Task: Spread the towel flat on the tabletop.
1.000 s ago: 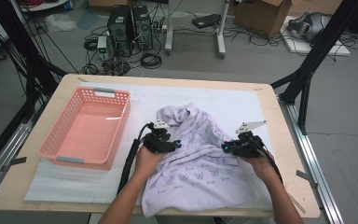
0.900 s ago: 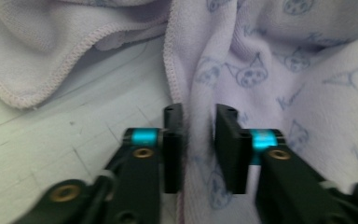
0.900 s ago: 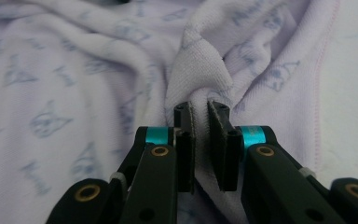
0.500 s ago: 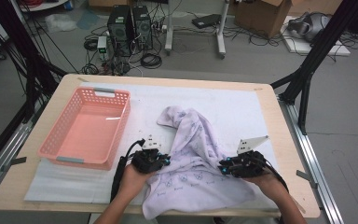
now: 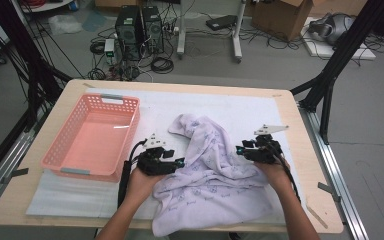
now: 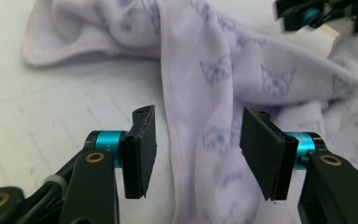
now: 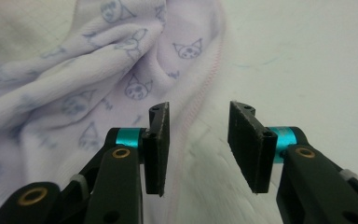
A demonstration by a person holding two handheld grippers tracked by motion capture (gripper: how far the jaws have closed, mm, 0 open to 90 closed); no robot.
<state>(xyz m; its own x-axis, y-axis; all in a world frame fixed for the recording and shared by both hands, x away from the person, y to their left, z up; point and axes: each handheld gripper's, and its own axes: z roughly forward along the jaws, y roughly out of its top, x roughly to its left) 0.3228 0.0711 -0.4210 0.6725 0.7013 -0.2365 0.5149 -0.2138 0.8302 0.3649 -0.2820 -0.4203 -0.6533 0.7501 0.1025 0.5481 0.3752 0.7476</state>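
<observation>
A pale lilac towel (image 5: 215, 170) printed with small cartoon faces lies rumpled on the white mat, its near end hanging over the table's front edge. My left gripper (image 5: 176, 162) is at the towel's left edge. Its jaws have just been opening; in the left gripper view (image 6: 199, 112) they stand apart over the towel's hem (image 6: 168, 116) without pressing it. My right gripper (image 5: 241, 150) is at the towel's right side. In the right gripper view (image 7: 200, 106) its jaws have also just been opening, with the stitched hem (image 7: 200, 93) lying loose between them.
An empty pink plastic basket (image 5: 95, 137) stands at the left of the table. The white mat (image 5: 240, 107) covers most of the wooden tabletop (image 5: 310, 165). The right gripper (image 6: 307, 14) shows at the top right of the left gripper view.
Both hands drew the towel toward the near edge, then shifted slightly forward. Both pairs of jaws have spread apart, and the towel now lies loose between them.
</observation>
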